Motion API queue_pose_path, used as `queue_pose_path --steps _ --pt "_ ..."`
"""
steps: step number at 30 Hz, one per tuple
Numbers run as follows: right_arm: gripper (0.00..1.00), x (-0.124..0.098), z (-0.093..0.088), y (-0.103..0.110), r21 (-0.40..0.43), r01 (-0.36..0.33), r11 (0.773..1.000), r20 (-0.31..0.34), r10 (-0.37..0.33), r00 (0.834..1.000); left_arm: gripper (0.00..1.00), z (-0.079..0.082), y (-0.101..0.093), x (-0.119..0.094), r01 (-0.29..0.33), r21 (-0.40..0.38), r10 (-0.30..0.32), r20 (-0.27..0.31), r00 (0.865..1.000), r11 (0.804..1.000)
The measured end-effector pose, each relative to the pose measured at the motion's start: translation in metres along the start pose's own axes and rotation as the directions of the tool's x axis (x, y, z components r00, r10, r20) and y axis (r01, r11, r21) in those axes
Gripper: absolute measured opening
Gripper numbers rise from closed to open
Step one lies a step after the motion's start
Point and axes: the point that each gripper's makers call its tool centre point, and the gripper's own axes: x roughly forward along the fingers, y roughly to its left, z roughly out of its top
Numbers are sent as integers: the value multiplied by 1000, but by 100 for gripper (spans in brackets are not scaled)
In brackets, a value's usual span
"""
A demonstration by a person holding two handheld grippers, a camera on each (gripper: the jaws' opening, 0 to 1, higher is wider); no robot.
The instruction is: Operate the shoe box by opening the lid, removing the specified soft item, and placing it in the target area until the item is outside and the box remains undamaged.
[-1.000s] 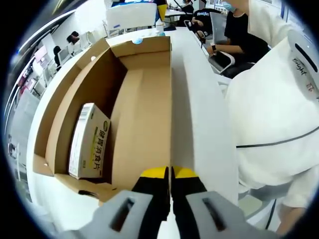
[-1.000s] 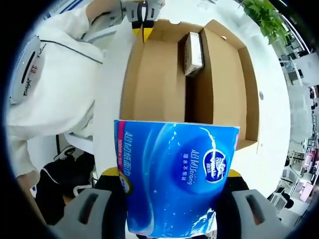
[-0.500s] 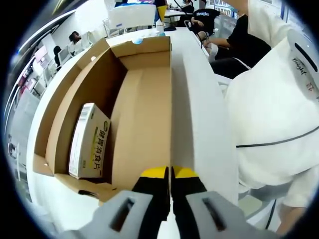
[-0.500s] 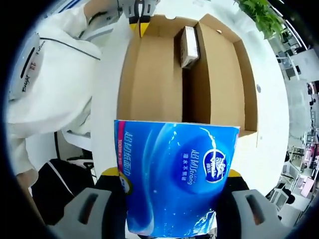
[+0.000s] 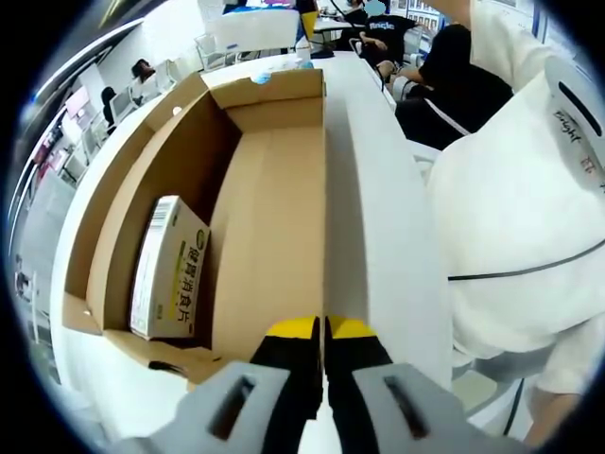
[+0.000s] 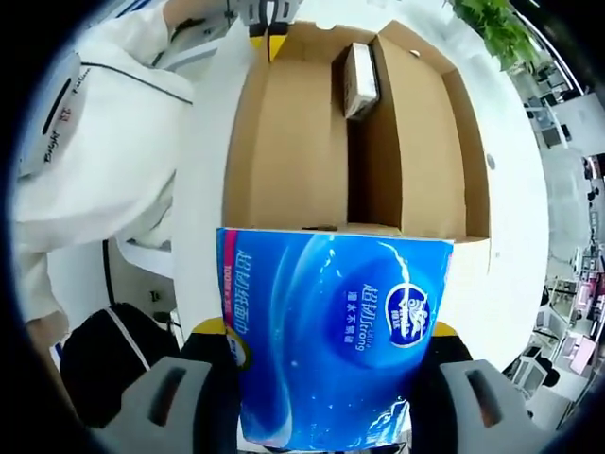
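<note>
Meanwhile the right gripper [image 6: 326, 364] clamps a blue tissue pack [image 6: 331, 336]; the left gripper [image 5: 323, 331] pinches the box lid [image 5: 378, 218].

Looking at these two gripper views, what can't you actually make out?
- Right gripper view: the blue tissue pack covers the near end of the cardboard box and the right gripper's finger pads.
- Left gripper view: whether the left gripper pinches the box wall is unclear; its shut fingers hide the contact.
- Both views: the print on the small carton inside the box is too small to read.

White top [image 5: 510, 218], yellow-tipped black fingers [image 5: 291, 333]
</note>
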Motion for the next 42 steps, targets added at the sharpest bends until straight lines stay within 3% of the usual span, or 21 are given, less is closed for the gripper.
queue_pose_path --steps 13,18,42 --pt "70 5 -21 3 27 -9 1000 -5 9 1000 1 0 1 -1 1 -2 -1 -2 1000 1000" --pt "71 17 -30 6 39 -19 999 -12 19 1000 1 -1 1 -1 -1 -1 1 -2 1000 1000" --pt "71 37 -42 12 42 -39 998 -35 40 999 1 0 1 -1 1 -1 -1 -2 1000 1000"
